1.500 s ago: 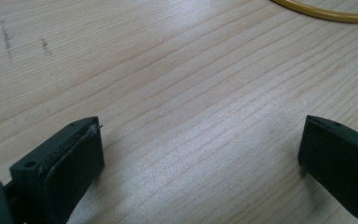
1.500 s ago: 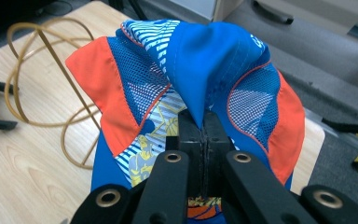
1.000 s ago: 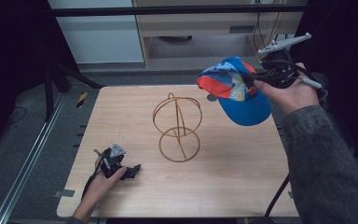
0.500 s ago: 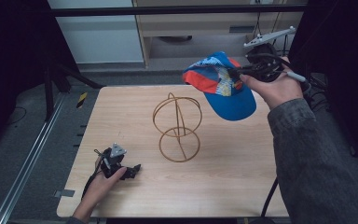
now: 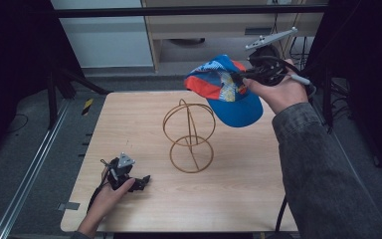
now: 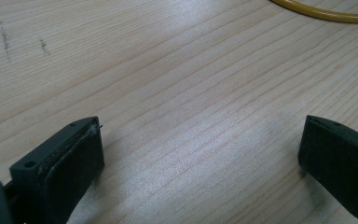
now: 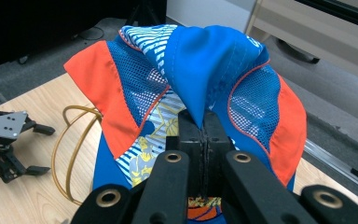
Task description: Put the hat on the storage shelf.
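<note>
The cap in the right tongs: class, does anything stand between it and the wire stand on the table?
Nothing visible does. The cap hangs in the air, clamped in the right tongs, up and to the right of the wire stand. The left tongs rest open on the table, off to the side.

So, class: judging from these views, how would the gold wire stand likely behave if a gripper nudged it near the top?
The wire stand is thin open wire, so it is probably light and might slide on the smooth table. It stands tall on one ring base, so a high push may well tip it.
</note>
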Action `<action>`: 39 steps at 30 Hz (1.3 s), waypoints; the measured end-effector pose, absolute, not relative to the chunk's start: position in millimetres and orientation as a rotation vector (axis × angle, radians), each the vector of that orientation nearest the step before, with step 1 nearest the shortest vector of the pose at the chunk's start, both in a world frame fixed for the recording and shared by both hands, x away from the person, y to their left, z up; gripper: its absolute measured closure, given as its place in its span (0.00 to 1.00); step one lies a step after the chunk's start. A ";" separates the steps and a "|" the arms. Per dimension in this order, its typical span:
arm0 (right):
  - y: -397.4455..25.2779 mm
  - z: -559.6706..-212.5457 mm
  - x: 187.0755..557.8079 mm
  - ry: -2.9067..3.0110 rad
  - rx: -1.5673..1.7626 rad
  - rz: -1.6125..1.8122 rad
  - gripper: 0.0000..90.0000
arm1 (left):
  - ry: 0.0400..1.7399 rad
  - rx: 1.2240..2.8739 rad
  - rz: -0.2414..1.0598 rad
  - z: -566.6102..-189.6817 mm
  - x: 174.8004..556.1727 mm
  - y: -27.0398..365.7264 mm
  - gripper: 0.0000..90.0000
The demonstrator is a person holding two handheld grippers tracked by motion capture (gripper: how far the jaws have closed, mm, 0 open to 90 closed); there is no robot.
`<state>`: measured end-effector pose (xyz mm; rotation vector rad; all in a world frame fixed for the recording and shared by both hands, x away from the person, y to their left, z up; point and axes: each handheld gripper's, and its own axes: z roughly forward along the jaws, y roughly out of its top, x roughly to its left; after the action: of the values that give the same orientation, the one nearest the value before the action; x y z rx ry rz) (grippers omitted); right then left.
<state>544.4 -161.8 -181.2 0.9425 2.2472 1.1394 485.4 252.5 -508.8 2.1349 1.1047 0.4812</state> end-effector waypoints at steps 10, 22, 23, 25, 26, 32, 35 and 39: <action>-130.4 -192.5 552.9 2.297 0.912 1.160 1.00 | 1.101 2.138 0.480 -508.7 485.4 252.4 0.00; -87.4 -201.8 563.7 2.363 0.858 1.133 1.00 | 1.100 2.138 0.478 -508.7 485.0 252.1 0.00; -85.2 -201.9 564.1 2.369 0.857 1.135 1.00 | 1.100 2.138 0.479 -508.8 485.1 252.1 0.00; -79.5 -202.8 566.4 2.380 0.848 1.116 1.00 | 1.098 2.139 0.478 -508.8 485.3 251.9 0.00; -77.6 -203.6 567.9 2.385 0.848 1.112 1.00 | 1.098 2.139 0.478 -508.8 485.3 251.9 0.00; -65.7 -212.9 575.2 2.414 0.864 1.068 0.99 | 1.098 2.138 0.479 -508.8 485.3 251.8 0.00; -61.0 -216.8 578.7 2.430 0.877 1.053 0.99 | 1.098 2.138 0.478 -508.8 485.3 251.7 0.00; -56.4 -219.8 581.2 2.442 0.867 1.044 0.99 | 1.098 2.138 0.478 -508.8 485.2 251.6 0.00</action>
<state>581.2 -56.4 -219.8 0.8666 2.4415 1.0436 485.2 251.6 -508.8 2.1382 1.0983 0.4779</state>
